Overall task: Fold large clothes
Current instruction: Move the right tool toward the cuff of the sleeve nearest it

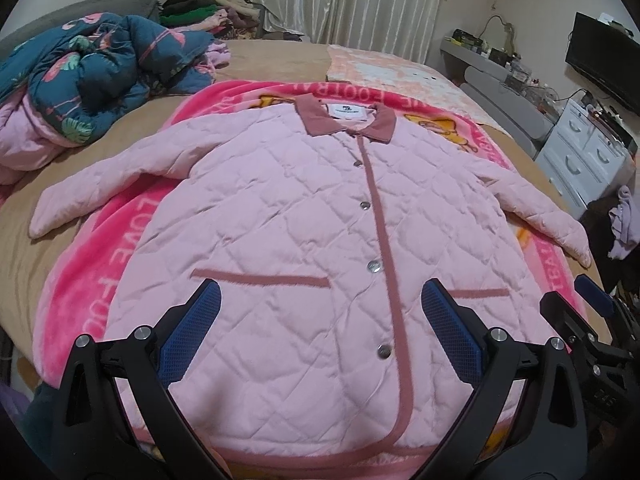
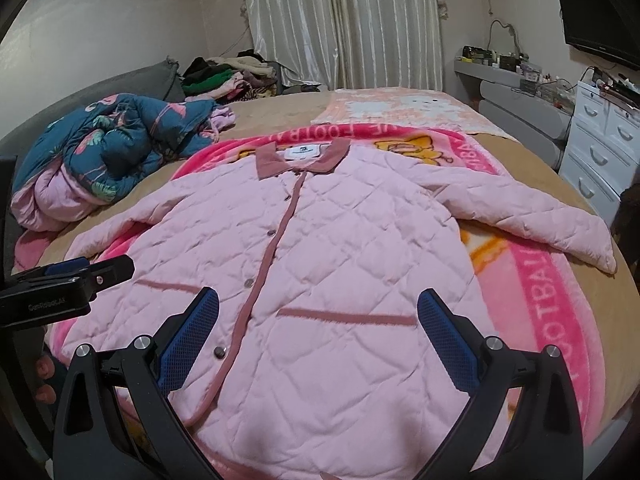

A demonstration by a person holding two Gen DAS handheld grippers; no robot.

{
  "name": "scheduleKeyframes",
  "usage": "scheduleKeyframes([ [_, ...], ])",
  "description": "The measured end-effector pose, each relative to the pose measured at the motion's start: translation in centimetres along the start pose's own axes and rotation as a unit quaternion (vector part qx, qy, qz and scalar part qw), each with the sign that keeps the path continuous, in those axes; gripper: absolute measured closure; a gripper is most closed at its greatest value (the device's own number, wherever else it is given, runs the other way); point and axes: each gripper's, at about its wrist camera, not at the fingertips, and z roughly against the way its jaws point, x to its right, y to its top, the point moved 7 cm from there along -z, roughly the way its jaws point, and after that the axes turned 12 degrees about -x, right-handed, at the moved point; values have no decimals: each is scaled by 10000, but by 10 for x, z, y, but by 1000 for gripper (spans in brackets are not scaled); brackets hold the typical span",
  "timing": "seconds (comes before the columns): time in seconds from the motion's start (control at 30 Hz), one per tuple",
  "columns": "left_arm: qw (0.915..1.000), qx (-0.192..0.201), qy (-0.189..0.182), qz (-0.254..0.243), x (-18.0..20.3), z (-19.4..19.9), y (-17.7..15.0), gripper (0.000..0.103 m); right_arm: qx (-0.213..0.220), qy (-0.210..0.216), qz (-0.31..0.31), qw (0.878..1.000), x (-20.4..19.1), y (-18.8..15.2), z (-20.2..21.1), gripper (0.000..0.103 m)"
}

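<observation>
A large pink quilted jacket (image 1: 280, 216) with a darker pink collar and snap buttons lies flat and face up on a bright pink blanket (image 1: 120, 248) on the bed, both sleeves spread out. It also shows in the right wrist view (image 2: 340, 240). My left gripper (image 1: 320, 320) is open and empty, hovering over the jacket's lower front near the hem. My right gripper (image 2: 318, 320) is open and empty, over the lower right front. The right gripper also shows at the right edge of the left wrist view (image 1: 592, 316).
A bunched teal floral quilt (image 1: 100, 76) lies at the bed's left. A pile of clothes (image 1: 208, 12) sits at the far head. A white drawer unit (image 1: 588, 152) and a TV (image 1: 608, 60) stand to the right. Curtains hang behind.
</observation>
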Motion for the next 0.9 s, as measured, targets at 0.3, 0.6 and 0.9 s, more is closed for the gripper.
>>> scheduleKeyframes([
  [0.3,10000,-55,-27,-54,16,-11,29,9,187,-75,-187,9996,24,30,-3,4],
  [0.6,9996,-195,-80,-186,35,-30,51,9,265,-287,-647,9971,72,56,-12,4],
  [0.9,9991,-244,-171,-299,57,-48,71,9,121,-516,-1162,9918,127,68,-32,4],
])
